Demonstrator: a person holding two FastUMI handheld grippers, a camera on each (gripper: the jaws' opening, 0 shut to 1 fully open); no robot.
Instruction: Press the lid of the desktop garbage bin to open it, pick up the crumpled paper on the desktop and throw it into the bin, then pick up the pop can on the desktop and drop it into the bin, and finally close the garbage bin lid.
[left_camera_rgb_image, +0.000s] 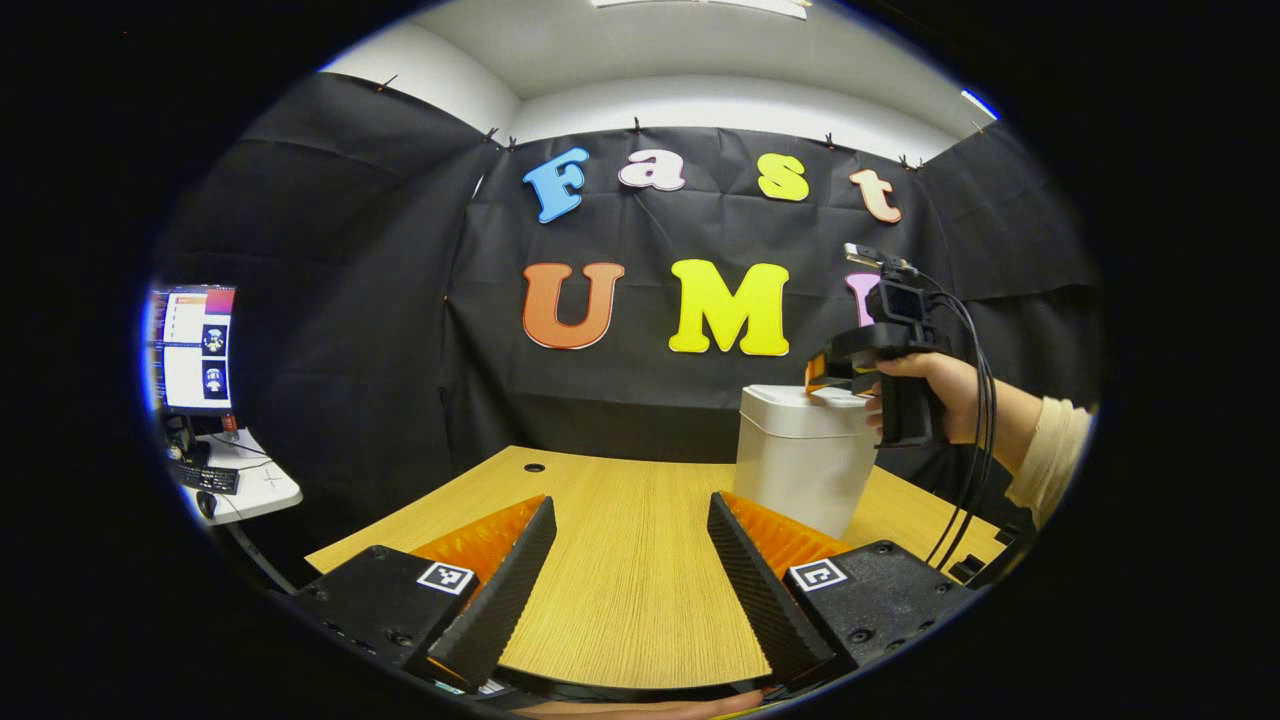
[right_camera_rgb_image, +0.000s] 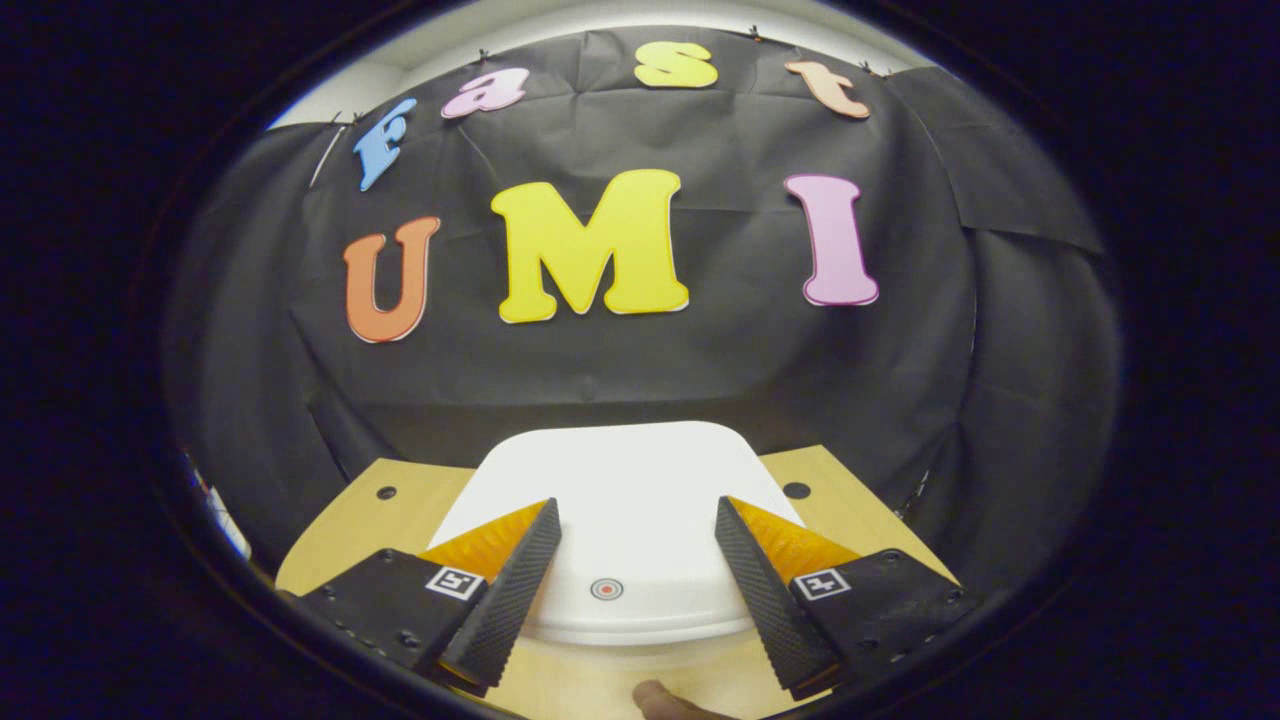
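on the wooden tabletop (left_camera_rgb_image: 620, 560) the white bin (left_camera_rgb_image: 800, 470) near the right edge is seen lid-shut, right tongs (right_camera_rgb_image: 632, 570) spread above it, left tongs (left_camera_rgb_image: 630, 560) spread; every step judged outstanding.

I am counting one white garbage bin (left_camera_rgb_image: 800, 470) standing on one wooden surface (left_camera_rgb_image: 630, 580), its one lid (right_camera_rgb_image: 625, 500) carrying a single round button (right_camera_rgb_image: 606, 588). I am seeing two tongs, the left tongs (left_camera_rgb_image: 632, 575) and the right tongs (right_camera_rgb_image: 630, 585), each showing two fingers. One monitor (left_camera_rgb_image: 192, 348) and one keyboard (left_camera_rgb_image: 205, 477) are sitting off to the side.
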